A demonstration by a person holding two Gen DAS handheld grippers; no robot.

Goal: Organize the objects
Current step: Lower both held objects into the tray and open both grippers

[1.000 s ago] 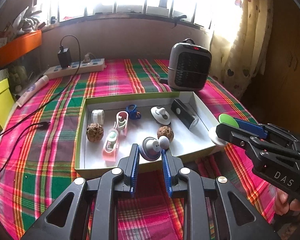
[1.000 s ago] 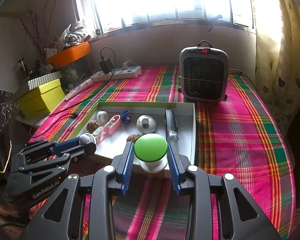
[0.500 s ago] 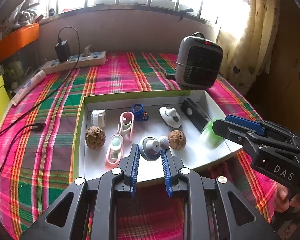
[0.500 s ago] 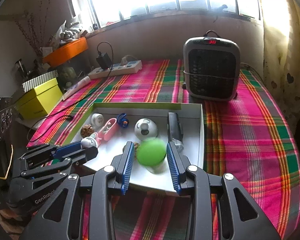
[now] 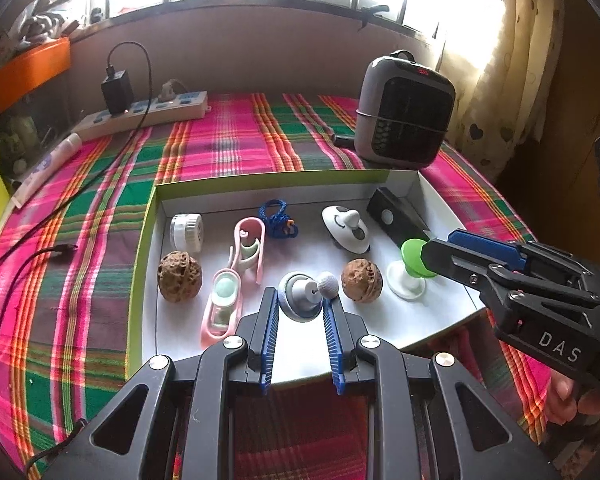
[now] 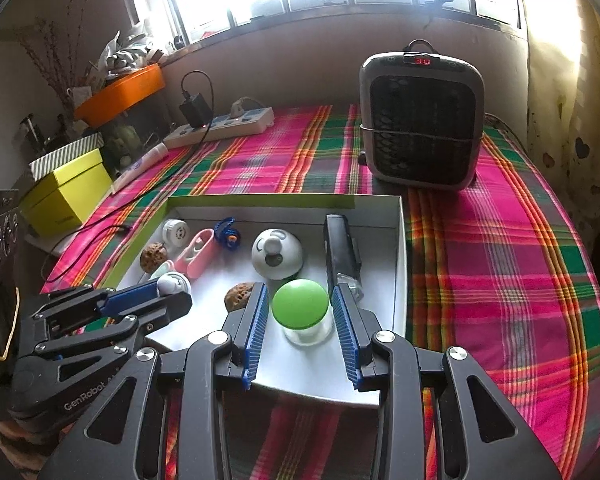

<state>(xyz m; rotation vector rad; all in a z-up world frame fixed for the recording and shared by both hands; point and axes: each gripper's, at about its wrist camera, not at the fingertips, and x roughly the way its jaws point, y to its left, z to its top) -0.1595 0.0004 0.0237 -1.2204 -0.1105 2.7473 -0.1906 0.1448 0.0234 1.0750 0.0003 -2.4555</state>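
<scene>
**Both items now down inside the tray**

Left gripper: jaws closed on the grey knob piece, its white ball tip against the right-hand pad. 1 s ago it was held over the tray's near edge; now it's inside the white tray, looks low on the floor, but contact is hidden by the fingers.

Right gripper: jaws spread around the green-capped piece, small gaps at both pads. Earlier it was gripped outside the near edge, blurred mid-move at 0.5 s; now it stands upright on the tray floor between the jaws.

Beside the left jaws: walnut just right, pink clip left. Black bar just ahead-right of the right jaws, its far end cut by the finger. Heater well beyond.
</scene>
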